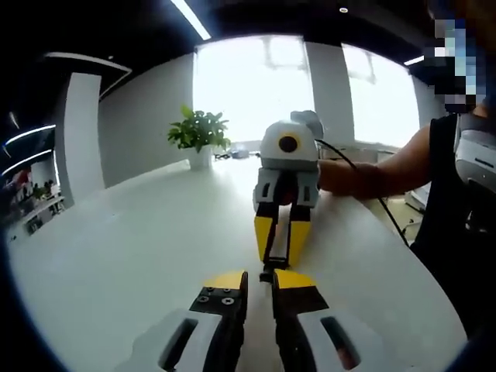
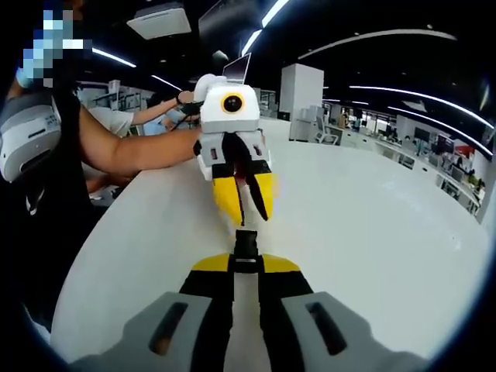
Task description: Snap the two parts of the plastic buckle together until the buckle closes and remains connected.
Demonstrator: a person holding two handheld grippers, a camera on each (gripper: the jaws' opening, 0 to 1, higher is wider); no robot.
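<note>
**A:** Left gripper view first. What do you see?

**B:** I see my left gripper (image 1: 260, 280) at the bottom, with its yellow tips nearly together. A small black bit of the buckle (image 1: 267, 273) sits just past the tips, in the thin gap between them. I think they pinch it, but it is too small to be sure. The right gripper (image 1: 277, 262) comes in from the far side, nose to nose with mine. Its yellow jaws are almost closed, and a black strip runs down between them to the buckle.

**A:** And in the right gripper view?

**B:** My right gripper (image 2: 246, 265) is at the bottom, its jaws pulled in tight on a black buckle piece (image 2: 246, 252). The piece sticks out past the tips, toward the far side. The left gripper (image 2: 249, 213) faces me just beyond it. Its yellow jaws are a little apart and look blurry. I cannot tell if the two buckle parts touch.

**A:** Where is all this?

**B:** Over a big white table (image 1: 116, 256). A person's arm (image 2: 136, 147) holds the left gripper. A green plant (image 1: 199, 132) in a white pot stands far off on the table, to the left.
</note>
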